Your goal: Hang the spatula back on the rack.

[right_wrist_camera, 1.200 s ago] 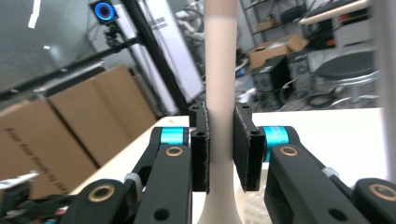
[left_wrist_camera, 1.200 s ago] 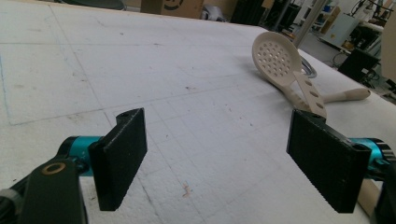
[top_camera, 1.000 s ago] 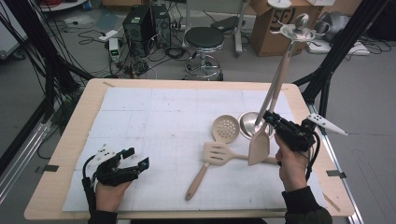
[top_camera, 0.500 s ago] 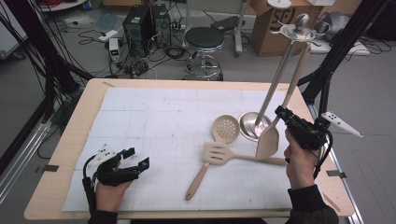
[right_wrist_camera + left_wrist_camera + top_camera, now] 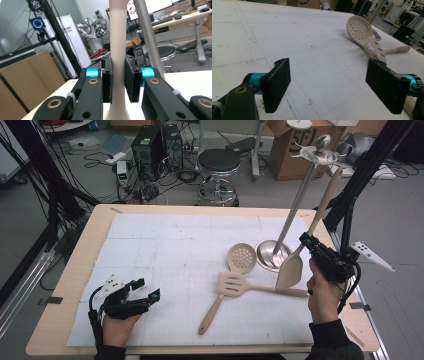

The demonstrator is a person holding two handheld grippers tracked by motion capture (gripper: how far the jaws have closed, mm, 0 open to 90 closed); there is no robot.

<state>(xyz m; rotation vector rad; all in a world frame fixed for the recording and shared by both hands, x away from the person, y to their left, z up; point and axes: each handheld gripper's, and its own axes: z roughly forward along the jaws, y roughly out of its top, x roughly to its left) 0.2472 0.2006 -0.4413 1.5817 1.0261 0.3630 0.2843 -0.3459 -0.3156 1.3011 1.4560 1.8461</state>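
While the right gripper (image 5: 117,80) pinches the neck of a beige spatula (image 5: 292,267), holding it upright just beside the metal stand (image 5: 295,212), its blade seems to hang just above the surface (image 5: 165,245). Resting on that surface, the left gripper (image 5: 328,85) has its jaws spread around nothing, near the slotted turner (image 5: 227,290) and skimmer (image 5: 241,257).

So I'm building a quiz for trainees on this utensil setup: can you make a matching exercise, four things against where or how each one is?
Things:
1. solid spatula
2. slotted spatula
3. perforated spoon
4. left gripper

States:
A. jaws open, nothing between them
B. lying flat, handle pointing toward the right hand
C. clamped by the right gripper, raised with handle upward
D. lying with its round head beside the metal stand

Pairs: 1-C, 2-B, 3-D, 4-A
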